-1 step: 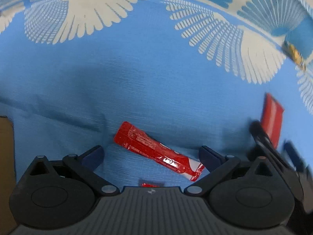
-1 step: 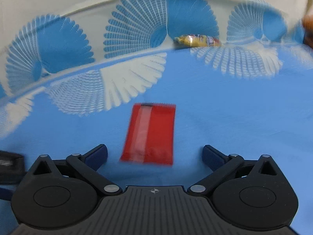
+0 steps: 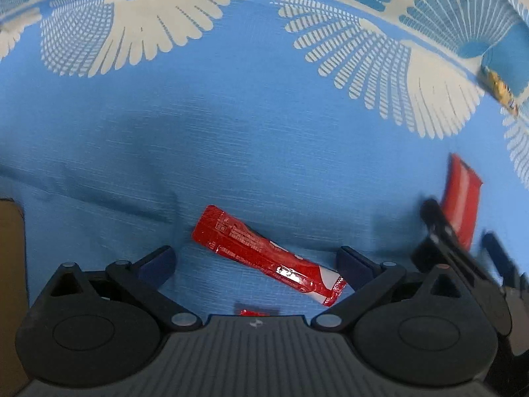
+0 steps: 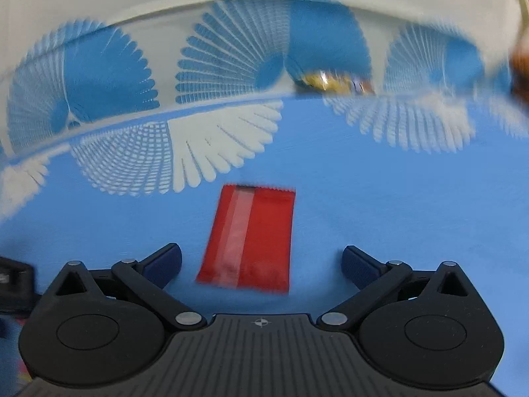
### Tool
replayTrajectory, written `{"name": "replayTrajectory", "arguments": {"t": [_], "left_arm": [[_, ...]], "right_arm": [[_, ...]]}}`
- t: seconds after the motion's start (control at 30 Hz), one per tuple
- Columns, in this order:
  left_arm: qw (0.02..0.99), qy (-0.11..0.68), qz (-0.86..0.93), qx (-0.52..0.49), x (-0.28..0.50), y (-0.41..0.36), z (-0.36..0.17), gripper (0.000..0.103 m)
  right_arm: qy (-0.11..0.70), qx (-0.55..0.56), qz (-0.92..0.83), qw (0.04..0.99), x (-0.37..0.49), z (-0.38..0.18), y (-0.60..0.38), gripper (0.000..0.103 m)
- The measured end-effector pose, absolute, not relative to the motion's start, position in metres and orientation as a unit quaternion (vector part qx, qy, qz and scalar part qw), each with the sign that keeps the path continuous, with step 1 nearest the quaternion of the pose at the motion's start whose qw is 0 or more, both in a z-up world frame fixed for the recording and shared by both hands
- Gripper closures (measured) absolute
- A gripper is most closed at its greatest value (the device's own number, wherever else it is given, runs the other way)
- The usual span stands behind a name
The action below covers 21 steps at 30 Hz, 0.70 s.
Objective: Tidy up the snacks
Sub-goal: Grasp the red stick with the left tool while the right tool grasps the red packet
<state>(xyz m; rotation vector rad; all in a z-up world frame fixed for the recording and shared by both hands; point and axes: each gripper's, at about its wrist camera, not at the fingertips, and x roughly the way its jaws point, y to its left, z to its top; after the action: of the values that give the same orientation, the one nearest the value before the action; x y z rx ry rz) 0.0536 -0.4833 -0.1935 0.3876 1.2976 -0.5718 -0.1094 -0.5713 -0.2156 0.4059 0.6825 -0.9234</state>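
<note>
Tablecloth [image 3: 264,125]: blue fabric with white fan and feather motifs and a cream border at the far edge; creased into soft folds in the left wrist view. It covers the whole work surface in both views.
Left gripper [image 3: 256,263]: low over the cloth, jaws spread wide, gripping nothing. Blue fingertips [image 3: 158,259] sit on either side of a snack stick.
Right gripper [image 4: 261,263]: low over the cloth, jaws spread wide, gripping nothing. It also shows at the right edge of the left wrist view, blurred, just in front of the flat packet.
Red flat packet [image 4: 253,238]: rectangular, lying flat on the cloth with a pale lengthwise stripe left of centre; long axis pointing away from the right camera, near end between the open right fingers, touching neither. Slightly blurred.
Red snack stick [image 3: 264,254]: long glossy wrapper, lying diagonally on the cloth between the left fingers; far end up-left, white-tipped near end close to the right-hand finger. Contact there: cannot tell.
Brown surface [image 3: 11,281]: flat tan patch at the left edge of the left wrist view; identity unclear.
Yellow wrapped snack [image 4: 334,82]: small, far off at the cloth's patterned border, well apart from both grippers; blurred.
Red scrap [image 3: 253,312]: small red bit just at the left gripper's body; mostly hidden.
</note>
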Motion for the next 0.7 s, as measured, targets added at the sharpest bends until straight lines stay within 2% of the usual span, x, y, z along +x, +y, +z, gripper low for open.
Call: {"name": "replayTrajectory", "arguments": {"t": [0.07,0.1,0.13,0.17,0.2,0.23,0.3,0.5,0.7], "left_arm": [[0.745,0.59,-0.255,0.179,0.052,-0.485,-0.193,0.001],[0.748,0.587,-0.252,0.183,0.051,-0.485,-0.192,0.004],[0.753,0.574,-0.253,0.198,0.045,-0.484,-0.187,0.016],[0.757,0.557,-0.273,0.208,0.039,-0.484,-0.179,0.048],[0.757,0.543,-0.294,0.216,0.034,-0.485,-0.172,0.072],[0.747,0.544,-0.315,0.216,0.031,-0.486,-0.168,0.091],[0.73,0.564,-0.328,0.204,0.032,-0.484,-0.167,0.092],[0.742,0.54,-0.339,0.207,0.029,-0.456,-0.151,0.092],[0.755,0.51,-0.366,0.19,0.021,-0.419,-0.102,0.092]], "right_arm": [[0.301,0.183,-0.434,0.829,-0.11,-0.219,-0.569,0.0],[0.297,0.178,-0.433,0.832,-0.111,-0.221,-0.568,0.0],[0.298,0.172,-0.429,0.835,-0.113,-0.221,-0.567,0.007],[0.297,0.165,-0.425,0.839,-0.115,-0.221,-0.565,0.017],[0.291,0.156,-0.42,0.845,-0.117,-0.218,-0.561,0.047],[0.292,0.145,-0.414,0.85,-0.117,-0.215,-0.558,0.052],[0.304,0.14,-0.415,0.846,-0.118,-0.211,-0.554,0.053],[0.303,0.152,-0.42,0.842,-0.141,-0.197,-0.536,0.053],[0.271,0.154,-0.433,0.846,-0.174,-0.152,-0.504,0.053]]}}
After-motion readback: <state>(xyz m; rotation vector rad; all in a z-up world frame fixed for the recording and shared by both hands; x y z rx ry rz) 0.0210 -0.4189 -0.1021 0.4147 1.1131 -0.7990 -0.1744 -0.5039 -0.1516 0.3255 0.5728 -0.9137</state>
